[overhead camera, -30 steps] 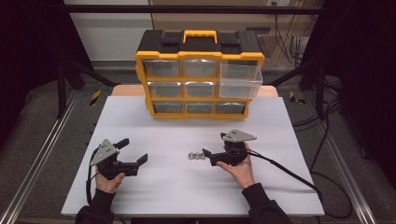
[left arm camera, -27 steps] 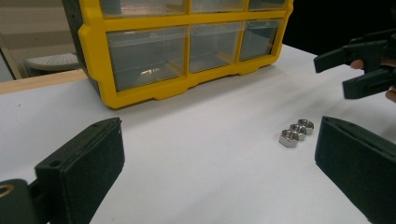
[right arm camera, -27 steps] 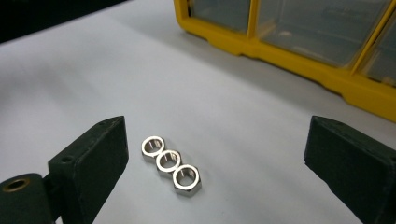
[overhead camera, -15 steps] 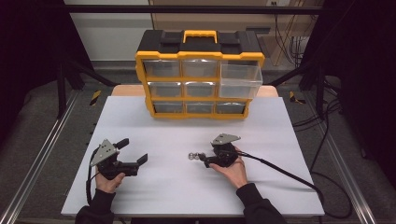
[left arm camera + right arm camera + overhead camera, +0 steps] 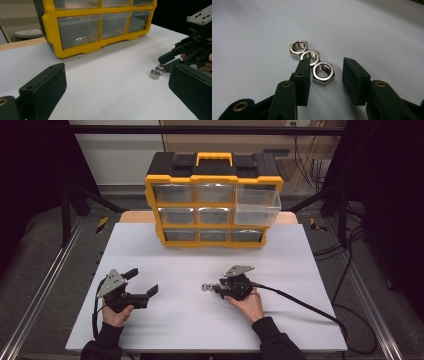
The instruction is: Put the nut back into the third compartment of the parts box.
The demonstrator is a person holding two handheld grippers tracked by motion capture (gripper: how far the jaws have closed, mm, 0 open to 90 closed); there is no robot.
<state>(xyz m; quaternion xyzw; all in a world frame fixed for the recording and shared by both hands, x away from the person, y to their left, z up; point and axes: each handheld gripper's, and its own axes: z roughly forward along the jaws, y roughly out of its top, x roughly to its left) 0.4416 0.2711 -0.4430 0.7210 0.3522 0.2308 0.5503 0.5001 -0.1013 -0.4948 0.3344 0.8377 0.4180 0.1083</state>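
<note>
Three steel hex nuts (image 5: pixel 310 56) lie in a touching row on the white table (image 5: pixel 200 330); they also appear as a small cluster of nuts (image 5: pixel 206 287) and nuts (image 5: pixel 155 73). My right gripper (image 5: pixel 325 62) is open, its jaws standing either side of the nearest nut (image 5: pixel 323 72) with gaps on both sides. In the high view the right gripper (image 5: pixel 216 288) points left at table centre. My left gripper (image 5: pixel 142 281) rests at the table's left, held by a hand, wide open with nothing between its fingers; the left gripper (image 5: pixel 116 72) faces the nuts.
A yellow and black drawer organizer (image 5: pixel 214 205) stands at the back of the table, its top right clear drawer (image 5: pixel 257 205) pulled out. The right gripper's cable (image 5: pixel 310 307) trails off to the right across the table.
The right gripper has moved left to the nuts and now has its jaws around the nearest one. The left gripper has stayed put.
</note>
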